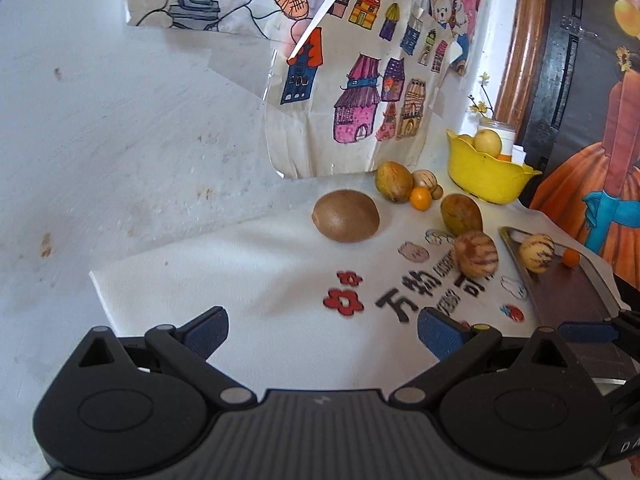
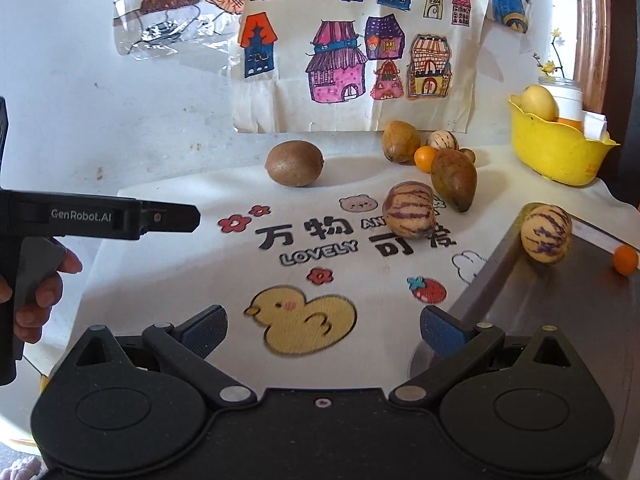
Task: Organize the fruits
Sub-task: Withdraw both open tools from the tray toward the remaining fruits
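A brown kiwi (image 1: 346,216) (image 2: 294,163) lies on the white printed cloth (image 1: 248,280) (image 2: 192,264). Behind it lie a brown-green fruit (image 1: 393,181) (image 2: 401,141), a small orange (image 1: 420,199) (image 2: 425,159), a second brown fruit (image 1: 461,213) (image 2: 454,179) and a striped melon (image 1: 476,254) (image 2: 409,209). A metal tray (image 1: 568,292) (image 2: 552,312) holds another striped melon (image 1: 537,253) (image 2: 546,233) and a small orange (image 1: 571,257) (image 2: 625,260). A yellow bowl (image 1: 486,178) (image 2: 556,148) holds fruit. My left gripper (image 1: 322,332) is open and empty over the cloth, short of the kiwi. My right gripper (image 2: 323,332) is open and empty by the tray's left edge.
The left gripper's body (image 2: 100,220) and the hand holding it show at the left of the right wrist view. Children's drawings (image 1: 360,92) (image 2: 352,48) hang on the white wall behind the table. A white jar (image 1: 502,130) (image 2: 564,94) stands behind the bowl.
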